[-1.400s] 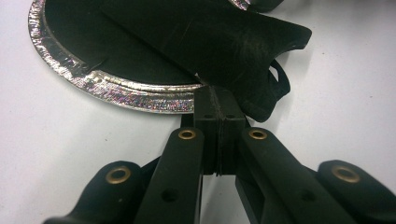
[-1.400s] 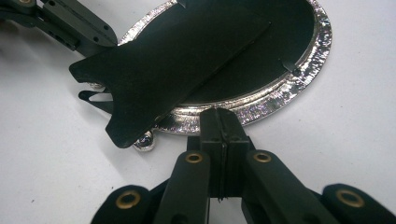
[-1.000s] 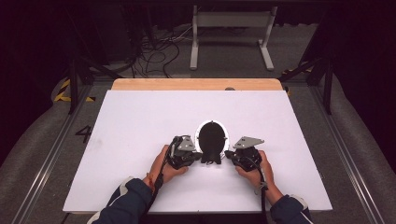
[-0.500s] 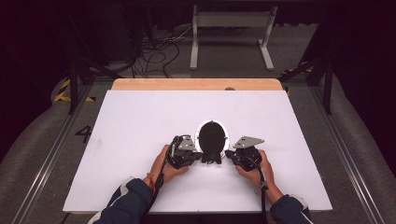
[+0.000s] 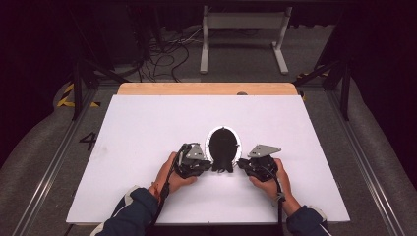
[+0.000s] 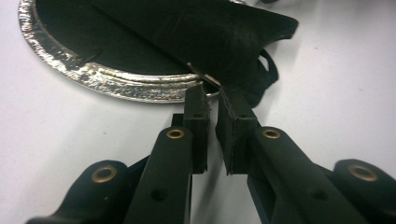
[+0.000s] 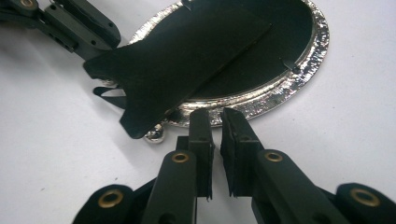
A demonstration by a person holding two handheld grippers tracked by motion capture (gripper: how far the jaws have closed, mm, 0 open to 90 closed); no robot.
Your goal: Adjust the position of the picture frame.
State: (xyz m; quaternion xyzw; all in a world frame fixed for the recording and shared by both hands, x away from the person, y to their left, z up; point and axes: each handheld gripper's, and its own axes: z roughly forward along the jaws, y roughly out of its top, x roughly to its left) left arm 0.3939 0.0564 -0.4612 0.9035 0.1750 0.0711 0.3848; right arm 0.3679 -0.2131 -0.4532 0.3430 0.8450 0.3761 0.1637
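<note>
Black oval cloth piece (image 5: 223,147) with a shiny silver rim (image 6: 116,79), flat on the white table top (image 5: 147,128), just below the middle of the high view, squarely between the two grippers. Long axis up and down that frame: rounded end toward the far edge, narrow tail (image 5: 222,168) toward the near edge and the person. A folded black flap (image 7: 187,51) across the oval, thin black straps (image 6: 268,70) at the tail end.

Nearest, at the bottom edge of the high view: two dark blue sleeves (image 5: 130,214) and the hands. Left hand-held gripper (image 5: 193,162) at centre left, grey three-cornered plate on top, tips at the tail's left side. In the left gripper view, jaws with a narrow slit between the pads, just opened a little, nothing clamped; tips right at the silver rim and the flap's edge, touching or not unclear. Right hand-held gripper (image 5: 255,164) at centre right, likewise tipped inward. In the right gripper view, jaws (image 7: 215,123) also parted by a thin gap, just opened slightly, nothing between, tips just short of the rim; a small silver bead (image 7: 156,134) beside them.

Farther up: a bare wooden strip (image 5: 206,88) along the table's far edge. At middle left, on the dark floor, a painted "4" (image 5: 89,141). Beyond, upper centre, a grey metal stand (image 5: 243,34) and loose black cables (image 5: 167,54). No other legible writing.
</note>
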